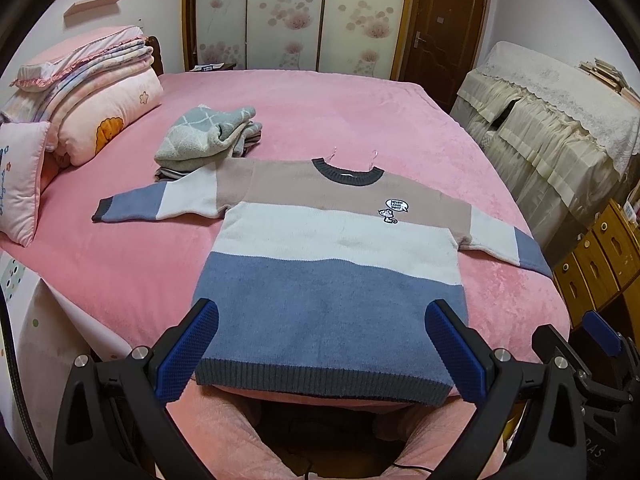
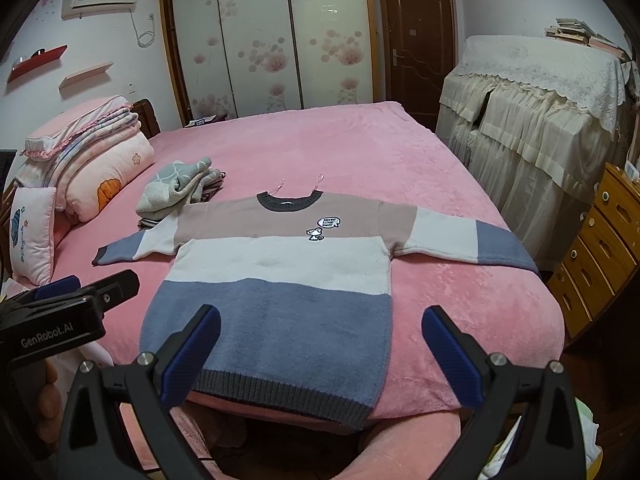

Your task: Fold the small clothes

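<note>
A striped child's sweater point(image 1: 332, 264) is laid flat, front up, on the pink bed point(image 1: 344, 116), its long axis running from the grey hem at the near edge to the collar pointing toward the wardrobe point(image 1: 288, 12); both sleeves are spread sideways. The left hand-held gripper point(image 1: 324, 344) and the right hand-held gripper point(image 2: 322, 350) are held spread wide, apparently above the hem without touching. Folded clothes point(image 1: 208, 136) are stacked beyond the left sleeve, bedding point(image 1: 92, 92) is piled at the headboard.

Both grippers, left gripper point(image 1: 322, 354) and right gripper point(image 2: 320, 356), have black frames, blue ribbed pads point(image 1: 186, 354), silver screws point(image 2: 145, 358) and white "GenRobot.AI" lettering point(image 2: 46, 338)
</note>
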### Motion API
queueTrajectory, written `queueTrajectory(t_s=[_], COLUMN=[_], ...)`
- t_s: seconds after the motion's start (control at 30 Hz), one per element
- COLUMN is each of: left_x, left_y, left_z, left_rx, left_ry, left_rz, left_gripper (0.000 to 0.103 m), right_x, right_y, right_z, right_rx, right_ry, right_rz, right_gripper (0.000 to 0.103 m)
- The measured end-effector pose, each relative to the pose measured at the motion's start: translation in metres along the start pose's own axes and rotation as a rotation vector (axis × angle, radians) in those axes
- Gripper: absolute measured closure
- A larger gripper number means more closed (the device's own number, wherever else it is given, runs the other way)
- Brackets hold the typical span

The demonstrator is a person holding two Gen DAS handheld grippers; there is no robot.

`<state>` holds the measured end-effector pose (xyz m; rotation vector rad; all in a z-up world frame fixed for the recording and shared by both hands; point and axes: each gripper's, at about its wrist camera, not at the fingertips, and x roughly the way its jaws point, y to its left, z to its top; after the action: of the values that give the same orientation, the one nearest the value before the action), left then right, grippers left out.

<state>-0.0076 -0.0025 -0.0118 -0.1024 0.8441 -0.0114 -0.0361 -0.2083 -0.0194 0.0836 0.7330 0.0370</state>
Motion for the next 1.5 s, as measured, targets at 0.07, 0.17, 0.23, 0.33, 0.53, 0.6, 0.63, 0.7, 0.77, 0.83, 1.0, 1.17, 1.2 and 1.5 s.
queueTrajectory(t_s=[0.07, 0.17, 0.23, 0.33, 0.53, 0.6, 0.63, 0.7, 0.77, 0.83, 1.0, 1.17, 1.2, 1.5], left_x=[0.001, 0.001, 0.001, 0.002, 0.005, 0.006, 0.007, 0.009, 0.011, 0.013, 0.018, 0.02, 0.02, 0.025], left_y=[0.001, 0.001, 0.001, -0.002, -0.006, -0.009, -0.011, -0.014, -0.017, -0.02, -0.027, -0.033, -0.034, -0.065], left_z=[0.0, 0.0, -0.001, -0.002, -0.003, -0.003, -0.002, -0.002, -0.001, 0.0, 0.002, 0.007, 0.009, 0.026], left_rx=[-0.003, -0.003, 0.001, 0.009, 0.022, 0.029, 0.033, 0.043, 0.052, 0.06, 0.073, 0.089, 0.098, 0.178], left_ry=[0.002, 0.003, 0.004, 0.004, 0.009, 0.01, 0.012, 0.015, 0.018, 0.023, 0.029, 0.004, -0.009, -0.048], left_rz=[0.001, 0.002, 0.002, 0.006, 0.007, 0.006, 0.006, 0.008, 0.007, 0.008, 0.004, 0.003, 0.002, -0.076], left_gripper=[0.0, 0.0, 0.0, 0.0, 0.0, 0.0, 0.0, 0.0, 0.0, 0.0, 0.0, 0.0, 0.0, 0.0], right_x=[0.0, 0.0, 0.001, 0.003, 0.005, 0.005, 0.005, 0.006, 0.007, 0.009, 0.014, 0.019, 0.02, 0.025], right_y=[0.0, -0.003, -0.005, -0.008, -0.017, -0.019, -0.02, -0.022, -0.024, -0.027, -0.034, -0.049, -0.053, -0.079], right_z=[0.0, -0.001, -0.001, -0.001, -0.002, -0.001, -0.001, -0.001, -0.001, 0.0, 0.0, 0.004, 0.006, 0.022], right_rx=[0.004, 0.011, 0.015, 0.02, 0.032, 0.031, 0.032, 0.034, 0.036, 0.038, 0.049, 0.08, 0.089, 0.119], right_ry=[0.002, 0.004, 0.005, 0.007, 0.006, 0.002, 0.001, 0.002, 0.005, 0.006, 0.004, 0.005, 0.003, -0.021], right_rz=[0.002, 0.006, 0.008, 0.007, -0.002, -0.01, -0.012, -0.011, -0.011, -0.011, -0.004, 0.003, 0.008, 0.009], right_gripper=[0.002, 0.002, 0.002, 0.002, 0.002, 0.002, 0.002, 0.002, 0.002, 0.002, 0.002, 0.002, 0.002, 0.002])
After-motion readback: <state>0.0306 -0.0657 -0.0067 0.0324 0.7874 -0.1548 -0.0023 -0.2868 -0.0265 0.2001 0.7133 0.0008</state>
